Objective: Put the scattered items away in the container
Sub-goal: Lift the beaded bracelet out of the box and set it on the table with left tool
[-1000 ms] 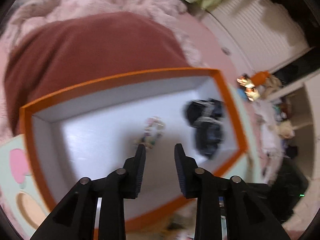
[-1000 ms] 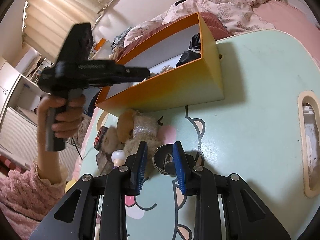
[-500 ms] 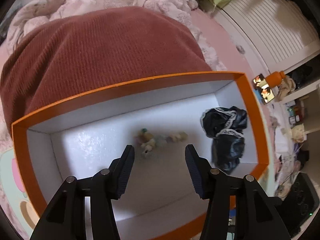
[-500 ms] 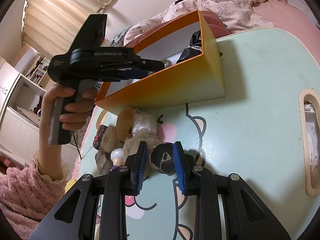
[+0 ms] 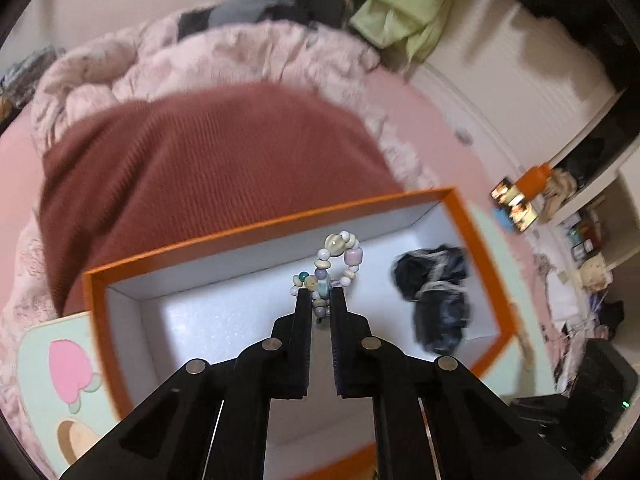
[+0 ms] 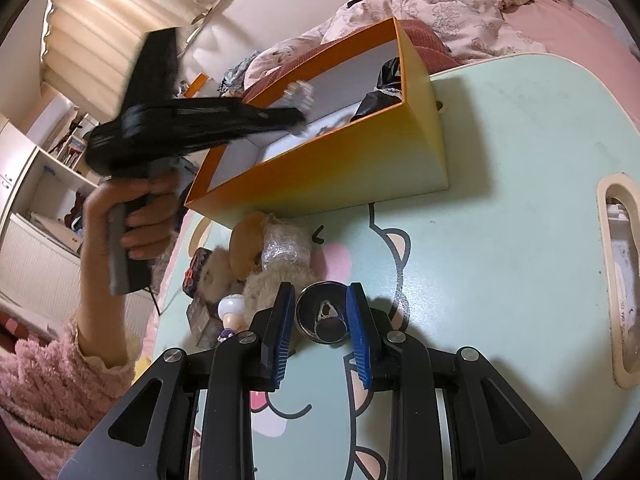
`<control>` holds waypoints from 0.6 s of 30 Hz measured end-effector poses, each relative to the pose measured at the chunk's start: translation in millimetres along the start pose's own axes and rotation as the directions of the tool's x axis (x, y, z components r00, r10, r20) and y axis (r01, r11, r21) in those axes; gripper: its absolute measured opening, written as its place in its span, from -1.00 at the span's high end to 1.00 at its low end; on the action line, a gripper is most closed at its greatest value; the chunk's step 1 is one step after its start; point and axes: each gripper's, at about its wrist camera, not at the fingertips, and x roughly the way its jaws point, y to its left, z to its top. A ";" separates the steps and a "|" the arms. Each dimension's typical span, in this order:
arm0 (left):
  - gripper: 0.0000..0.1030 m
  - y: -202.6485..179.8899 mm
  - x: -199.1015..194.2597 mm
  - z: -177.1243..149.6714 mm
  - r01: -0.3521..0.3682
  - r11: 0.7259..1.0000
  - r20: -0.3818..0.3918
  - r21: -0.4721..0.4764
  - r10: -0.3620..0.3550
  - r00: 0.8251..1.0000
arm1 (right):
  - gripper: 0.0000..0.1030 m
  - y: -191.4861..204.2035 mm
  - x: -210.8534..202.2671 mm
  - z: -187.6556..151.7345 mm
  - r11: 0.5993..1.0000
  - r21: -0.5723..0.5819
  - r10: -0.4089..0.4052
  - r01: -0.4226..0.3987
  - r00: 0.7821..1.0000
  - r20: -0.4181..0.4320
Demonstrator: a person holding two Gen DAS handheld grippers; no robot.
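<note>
My left gripper [image 5: 320,294] is shut on a beaded bracelet [image 5: 340,248], whose loop stands up past the fingertips over the orange box [image 5: 260,232]. A black lacy cloth [image 5: 436,300] lies inside the box at the right end. The right wrist view shows the box [image 6: 340,160] on the mint table [image 6: 500,240], with the left gripper [image 6: 298,118] and the blurred bracelet [image 6: 298,92] above its open top. My right gripper [image 6: 320,300] is low over the table, its blue pads closed against a small metal cup [image 6: 324,316].
A brown plush toy [image 6: 260,264] and a few small items lie left of the cup, in front of the box. A person's hand [image 6: 140,216] in a pink fleecy sleeve holds the left gripper. A dark red cushion [image 5: 200,160] and pink bedding lie behind the box.
Half a second ago the left gripper stood open over the bracelet lying on the box floor. Now it is shut on the bracelet and tilted up. The right gripper has kept still.
</note>
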 end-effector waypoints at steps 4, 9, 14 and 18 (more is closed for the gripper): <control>0.84 -10.7 -37.7 -5.5 0.068 0.998 0.074 -0.007 -0.067 0.995 | 0.46 2.6 1.6 -0.4 1.000 -0.006 -0.009 0.009 1.000 -0.003; 0.84 -21.3 -84.9 -34.9 0.185 0.982 0.117 0.041 -0.188 0.975 | 0.46 7.0 3.3 -2.7 0.999 -0.021 -0.025 0.025 1.000 -0.005; 0.84 -20.0 -76.0 -75.2 0.155 0.987 0.063 0.053 -0.158 0.985 | 0.46 11.6 0.8 -2.0 0.998 -0.039 -0.044 0.044 0.999 0.004; 0.84 -9.6 -56.3 -100.4 0.148 0.989 0.029 -0.009 -0.148 0.989 | 0.46 16.6 -3.4 3.1 0.996 -0.056 -0.066 0.067 0.998 0.014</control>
